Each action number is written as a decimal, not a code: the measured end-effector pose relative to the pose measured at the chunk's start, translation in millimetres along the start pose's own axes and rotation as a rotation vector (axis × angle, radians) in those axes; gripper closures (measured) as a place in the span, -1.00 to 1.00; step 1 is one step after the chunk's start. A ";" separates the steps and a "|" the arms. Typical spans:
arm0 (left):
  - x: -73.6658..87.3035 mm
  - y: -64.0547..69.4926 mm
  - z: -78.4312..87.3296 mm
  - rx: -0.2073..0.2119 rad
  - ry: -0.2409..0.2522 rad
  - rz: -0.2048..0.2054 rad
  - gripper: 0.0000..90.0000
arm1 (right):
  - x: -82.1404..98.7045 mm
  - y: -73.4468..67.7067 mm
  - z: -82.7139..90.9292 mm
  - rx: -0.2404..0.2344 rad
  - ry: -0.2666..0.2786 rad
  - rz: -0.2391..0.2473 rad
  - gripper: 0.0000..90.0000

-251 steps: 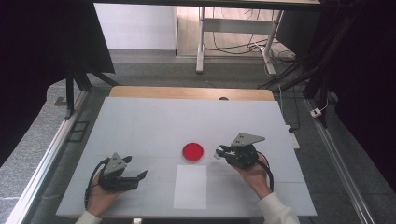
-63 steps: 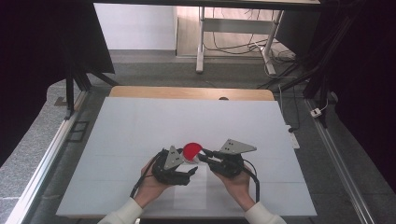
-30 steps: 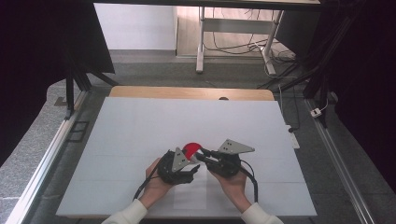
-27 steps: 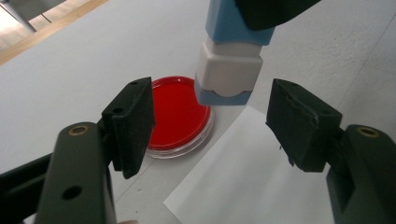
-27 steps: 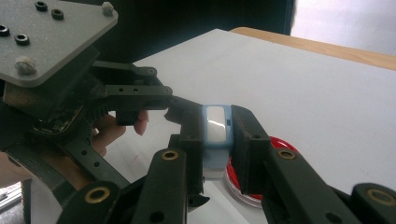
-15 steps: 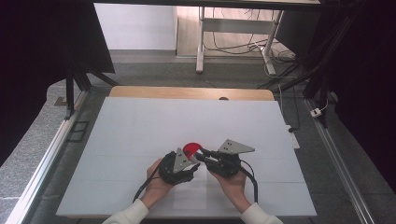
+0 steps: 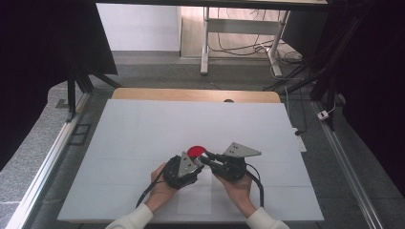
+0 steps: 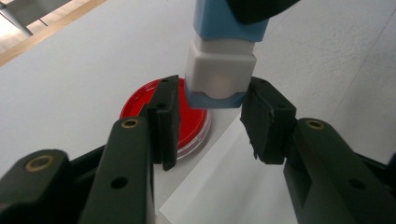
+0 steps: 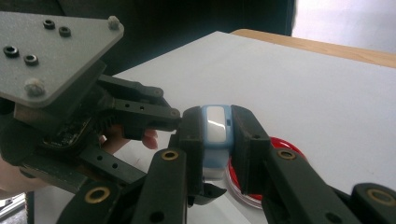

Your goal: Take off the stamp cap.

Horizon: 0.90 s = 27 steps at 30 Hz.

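Note:
A red petri dish (image 7: 196, 151) (image 8: 140, 102) (image 9: 282, 145) lies on the white table mid-front. My right gripper (image 7: 205, 156) (image 9: 217, 140) is shut on a blue and white stick-shaped tool (image 9: 215, 123) (image 8: 219, 70) and holds it just above the dish's near edge. My left gripper (image 7: 195, 161) (image 8: 212, 121) meets it from the left. Its two jaws sit on either side of the tool's white and blue end, pressed against it as far as I can see.
A white paper sheet (image 7: 196, 200) (image 8: 224, 196) lies flat right in front of the dish, under both hands. A wooden strip (image 7: 196, 94) runs along the table's far edge. Metal rails (image 7: 43, 176) border the table's sides.
Both grippers came in from the sides and met over the dish's near edge. Over the last second they have hardly moved, only edging slightly closer together.

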<state>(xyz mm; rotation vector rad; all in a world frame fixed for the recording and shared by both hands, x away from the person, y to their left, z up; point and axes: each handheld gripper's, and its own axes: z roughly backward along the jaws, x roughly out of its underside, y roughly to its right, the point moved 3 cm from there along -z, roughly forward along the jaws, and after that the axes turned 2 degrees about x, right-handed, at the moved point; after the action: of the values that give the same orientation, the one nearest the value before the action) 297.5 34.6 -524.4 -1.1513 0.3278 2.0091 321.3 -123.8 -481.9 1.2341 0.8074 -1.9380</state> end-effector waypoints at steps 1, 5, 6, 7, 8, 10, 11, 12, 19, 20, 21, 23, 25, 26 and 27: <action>0.4 0.1 -0.5 0.001 -0.003 -0.003 0.29 | 0.0 0.0 0.1 0.000 0.000 0.000 0.66; 1.1 0.1 -1.2 0.002 -0.007 -0.003 0.31 | 0.0 0.5 0.2 0.000 0.001 -0.005 0.66; 1.1 0.1 -1.1 0.001 -0.007 -0.003 0.31 | 0.1 0.5 0.2 -0.001 0.001 -0.006 0.66; 1.0 0.0 -0.9 -0.002 -0.005 -0.002 0.32 | 0.2 0.5 0.1 -0.001 0.001 -0.006 0.66; 1.0 0.0 -0.7 -0.003 -0.004 -0.001 0.33 | 0.3 0.3 0.0 -0.002 0.000 -0.006 0.66; 1.0 -0.1 -0.6 -0.004 -0.004 -0.002 0.34 | 0.4 0.0 -0.2 -0.002 0.000 -0.005 0.66; 1.1 -0.1 -0.7 -0.005 -0.004 -0.002 0.35 | 0.6 -0.1 -0.3 -0.002 -0.001 -0.005 0.66; 1.1 0.0 -0.7 -0.003 -0.004 -0.003 0.36 | 0.8 -0.1 -0.6 -0.002 -0.003 -0.005 0.66; 1.7 0.8 -1.1 -0.006 -0.002 -0.005 0.40 | 2.2 0.0 -1.9 -0.004 -0.007 -0.006 0.66; 1.6 0.9 -1.1 -0.007 -0.002 -0.006 0.41 | 2.2 0.0 -1.9 -0.004 -0.006 -0.006 0.66; 1.6 1.0 -1.2 -0.009 -0.001 -0.007 0.41 | 2.1 0.0 -1.9 -0.005 -0.006 -0.007 0.66; 1.7 0.9 -1.2 -0.009 -0.002 -0.007 0.41 | 2.1 -0.1 -1.7 -0.005 -0.005 -0.007 0.66; 1.8 0.9 -1.3 -0.008 -0.002 -0.007 0.40 | 2.1 -0.3 -1.7 -0.003 -0.002 -0.005 0.66; 1.8 0.9 -1.4 -0.009 -0.002 -0.008 0.40 | 2.1 -0.3 -1.7 -0.002 -0.002 -0.005 0.66; 1.8 0.9 -1.5 -0.011 -0.003 -0.009 0.40 | 2.0 -0.3 -1.7 -0.002 -0.001 -0.005 0.66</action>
<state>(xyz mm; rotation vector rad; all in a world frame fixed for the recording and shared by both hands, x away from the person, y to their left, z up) 297.2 34.1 -526.9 -1.1542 0.3100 2.0068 321.2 -122.7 -484.3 1.2310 0.8123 -1.9414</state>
